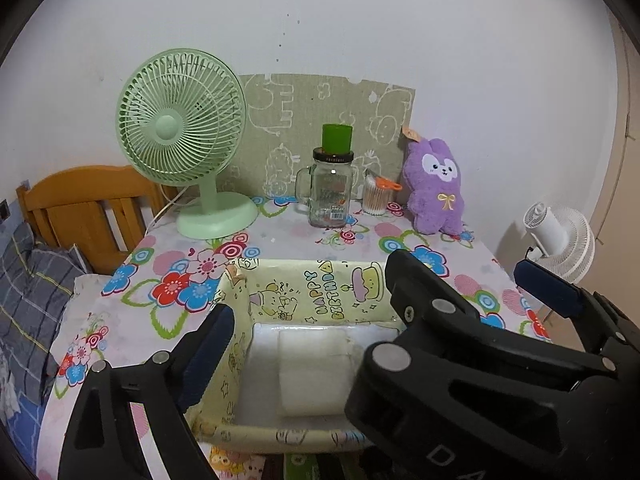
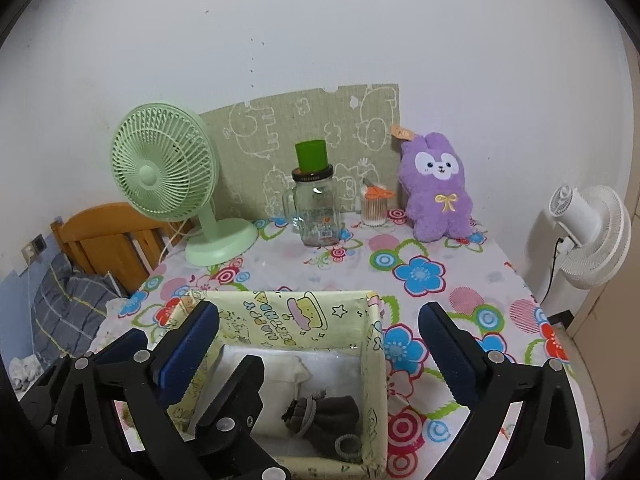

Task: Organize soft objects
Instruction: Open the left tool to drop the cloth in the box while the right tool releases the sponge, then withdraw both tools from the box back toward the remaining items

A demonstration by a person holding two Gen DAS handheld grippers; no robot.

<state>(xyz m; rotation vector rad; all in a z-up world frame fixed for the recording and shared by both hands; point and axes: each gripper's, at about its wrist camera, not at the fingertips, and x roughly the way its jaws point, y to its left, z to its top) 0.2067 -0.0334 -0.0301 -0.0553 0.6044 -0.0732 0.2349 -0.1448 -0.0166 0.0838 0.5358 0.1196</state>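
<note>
A yellow cartoon-print fabric box stands at the near middle of the flowered table. In it lie a white folded cloth and a dark grey pouch. A purple plush bunny sits upright at the back right against the wall. My left gripper is open and empty above the box. My right gripper is open and empty, straddling the box's right wall. The right gripper's body crosses the left wrist view.
A green desk fan stands at the back left. A glass jar mug with a green cup on top and a cotton-swab tub stand at the back. A white fan stands off the table's right edge; a bed lies left.
</note>
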